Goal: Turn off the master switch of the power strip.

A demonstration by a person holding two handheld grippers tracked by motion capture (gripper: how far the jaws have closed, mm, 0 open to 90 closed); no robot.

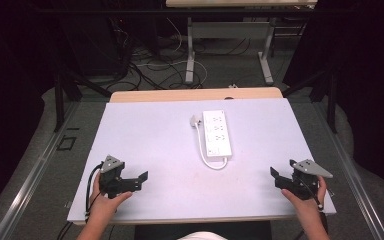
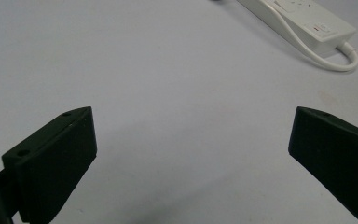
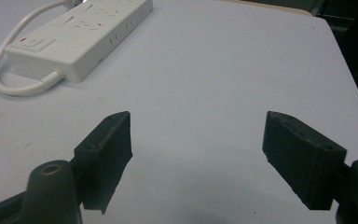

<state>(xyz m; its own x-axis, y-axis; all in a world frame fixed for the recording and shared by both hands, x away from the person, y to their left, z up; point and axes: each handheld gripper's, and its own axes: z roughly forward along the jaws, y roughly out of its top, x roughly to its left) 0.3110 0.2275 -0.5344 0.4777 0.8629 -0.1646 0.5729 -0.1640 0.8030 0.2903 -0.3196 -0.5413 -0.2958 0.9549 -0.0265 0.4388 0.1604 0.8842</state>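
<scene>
A white power strip [image 1: 216, 132] lies flat in the middle of the table, its long side running away from me. Its white cable [image 1: 215, 162] loops from the near end up the left side to a plug [image 1: 195, 120]. My left gripper [image 1: 139, 183] rests at the near left of the table, held in a hand, open and holding nothing. In the left gripper view the strip [image 2: 307, 23] lies ahead to the upper right. My right gripper [image 1: 277, 179] sits at the near right, open, nothing between its jaws. The strip [image 3: 79, 35] shows at upper left in the right gripper view.
A pale lilac sheet [image 1: 145, 135] covers the table; a wooden strip [image 1: 180, 94] shows along its far edge. Beyond it, floor cables and the legs of another table [image 1: 190, 55]. Dark stands flank both sides.
</scene>
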